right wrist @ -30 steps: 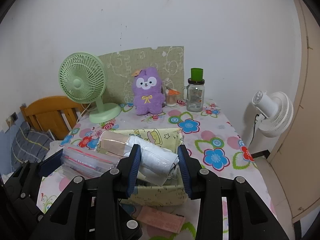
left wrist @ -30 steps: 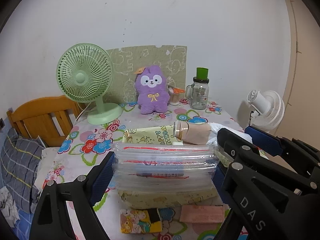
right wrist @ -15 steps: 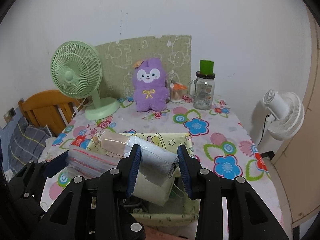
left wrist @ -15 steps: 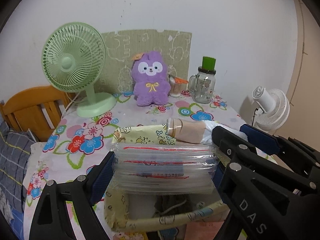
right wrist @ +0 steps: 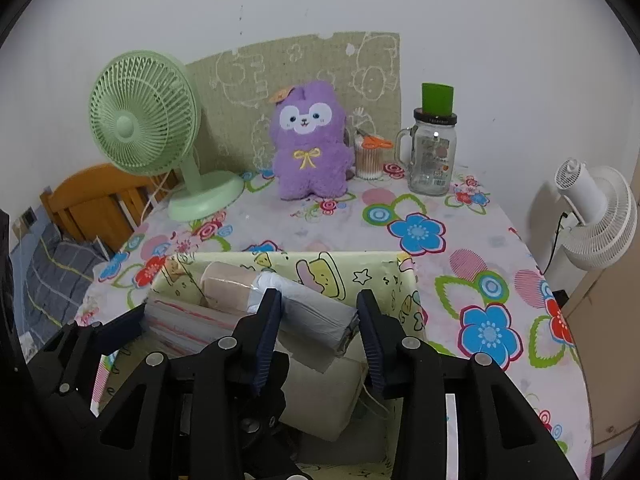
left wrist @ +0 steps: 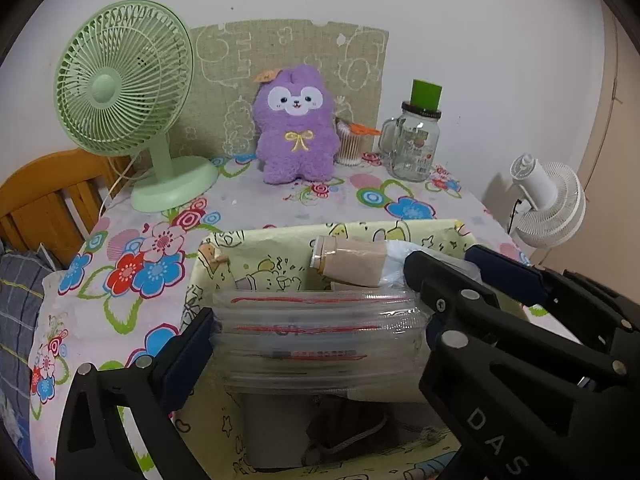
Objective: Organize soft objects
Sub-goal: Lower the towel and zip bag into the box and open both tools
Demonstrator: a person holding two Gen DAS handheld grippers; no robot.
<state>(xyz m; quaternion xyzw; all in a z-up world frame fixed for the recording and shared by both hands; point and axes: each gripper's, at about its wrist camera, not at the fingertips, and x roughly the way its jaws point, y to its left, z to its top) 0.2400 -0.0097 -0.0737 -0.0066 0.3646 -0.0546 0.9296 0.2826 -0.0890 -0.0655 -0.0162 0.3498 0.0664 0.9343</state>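
My left gripper (left wrist: 316, 340) is shut on a stack of clear zip bags with red seals (left wrist: 316, 336), held over the near edge of a yellow cartoon-print fabric bin (left wrist: 260, 256). My right gripper (right wrist: 318, 324) is shut on a roll of white plastic bags with a beige wrapped end (right wrist: 308, 304), held over the same bin (right wrist: 360, 276). In the left wrist view the roll (left wrist: 352, 264) sits just behind the zip bags. A cream pouch (right wrist: 320, 396) with a cord lies inside the bin below the roll.
On the flowered tablecloth (right wrist: 440, 240) at the back stand a green fan (right wrist: 148, 136), a purple plush toy (right wrist: 308, 140), a cotton swab cup (right wrist: 370, 158) and a glass jar with a green lid (right wrist: 434, 148). A white fan (right wrist: 596, 216) stands right, a wooden chair (right wrist: 96, 200) left.
Both grippers have moved forward and down with their loads, from short of the bin to over its open top. The small packets on the table in front of the bin have left view.
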